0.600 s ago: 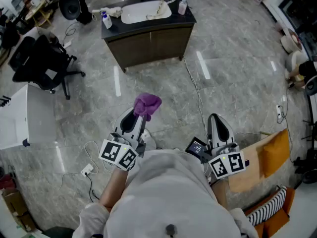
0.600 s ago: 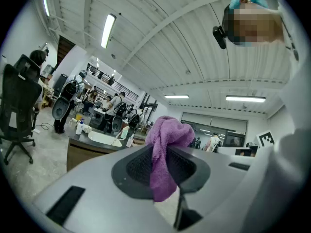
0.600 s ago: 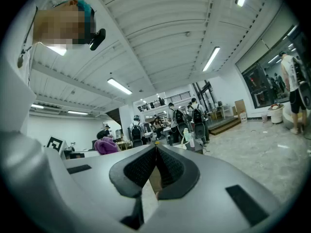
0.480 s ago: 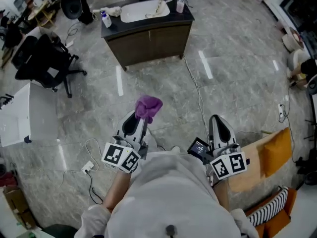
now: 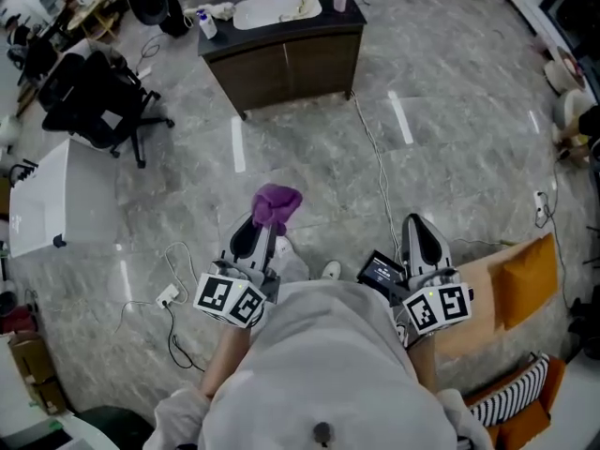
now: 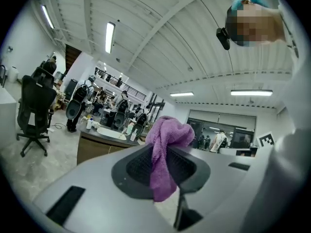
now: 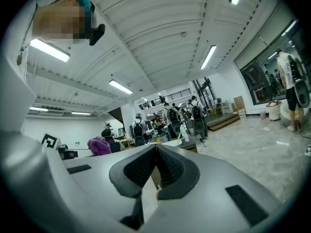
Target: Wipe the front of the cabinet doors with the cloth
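My left gripper (image 5: 263,234) pinches the purple cloth (image 5: 277,202) mid-bunch (soft, light, floppy, I'd judge); right gripper (image 5: 418,232) closed, empty; cabinet doors (image 5: 292,69) well ahead.

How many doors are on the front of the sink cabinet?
2, side by side under the sink: the left door and the right door. Doors on other sides would be hidden.
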The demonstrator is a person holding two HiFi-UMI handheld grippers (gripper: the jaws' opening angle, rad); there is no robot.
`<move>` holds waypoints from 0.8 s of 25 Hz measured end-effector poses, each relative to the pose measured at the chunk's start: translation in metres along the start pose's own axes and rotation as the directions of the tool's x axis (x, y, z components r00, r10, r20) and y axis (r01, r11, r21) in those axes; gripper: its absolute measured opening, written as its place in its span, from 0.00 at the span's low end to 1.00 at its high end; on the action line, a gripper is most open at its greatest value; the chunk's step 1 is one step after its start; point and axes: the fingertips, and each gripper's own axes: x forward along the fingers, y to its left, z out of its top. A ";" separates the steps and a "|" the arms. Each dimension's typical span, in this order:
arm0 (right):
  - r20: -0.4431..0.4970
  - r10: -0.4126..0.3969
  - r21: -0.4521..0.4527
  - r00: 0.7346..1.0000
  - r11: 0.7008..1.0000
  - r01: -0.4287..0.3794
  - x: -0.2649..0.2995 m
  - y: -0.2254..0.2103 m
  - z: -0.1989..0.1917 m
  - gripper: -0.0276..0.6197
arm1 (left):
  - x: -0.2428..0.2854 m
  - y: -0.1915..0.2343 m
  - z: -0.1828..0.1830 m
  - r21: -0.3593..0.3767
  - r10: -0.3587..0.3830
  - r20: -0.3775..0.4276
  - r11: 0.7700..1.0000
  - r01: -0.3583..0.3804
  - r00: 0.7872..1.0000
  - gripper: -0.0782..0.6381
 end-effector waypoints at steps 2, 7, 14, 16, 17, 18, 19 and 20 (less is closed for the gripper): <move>0.012 0.004 -0.003 1.000 1.000 -0.004 -0.003 0.001 0.002 0.09 | -0.002 -0.003 0.002 0.003 0.001 0.004 1.000 -0.001 1.000 0.21; 0.011 0.023 0.002 1.000 1.000 -0.023 -0.012 0.003 0.000 0.09 | -0.007 -0.017 0.008 0.040 -0.005 0.026 0.999 0.003 1.000 0.21; -0.010 0.027 0.010 1.000 1.000 -0.027 -0.005 -0.001 -0.008 0.09 | -0.009 -0.006 0.000 0.029 0.029 0.014 0.999 -0.029 0.999 0.21; -0.016 0.016 0.010 1.000 1.000 -0.016 0.002 -0.004 -0.009 0.09 | -0.005 0.003 -0.002 0.023 0.030 0.003 0.999 -0.030 1.000 0.21; -0.018 0.010 0.009 1.000 1.000 -0.010 0.006 -0.004 -0.009 0.09 | -0.001 0.008 -0.001 0.021 0.029 0.000 0.999 -0.029 1.000 0.21; -0.018 0.006 0.006 1.000 1.000 -0.006 0.012 -0.005 -0.007 0.09 | 0.005 0.013 0.000 0.019 0.024 -0.001 1.000 -0.024 1.000 0.21; -0.017 0.001 0.003 1.000 1.000 -0.001 0.019 -0.006 -0.005 0.09 | 0.013 0.018 0.002 0.018 0.016 -0.001 1.000 -0.016 1.000 0.21; -0.017 -0.004 -0.002 1.000 1.000 0.004 0.027 -0.007 -0.003 0.09 | 0.023 0.023 0.004 0.015 0.006 -0.001 1.000 -0.006 1.000 0.21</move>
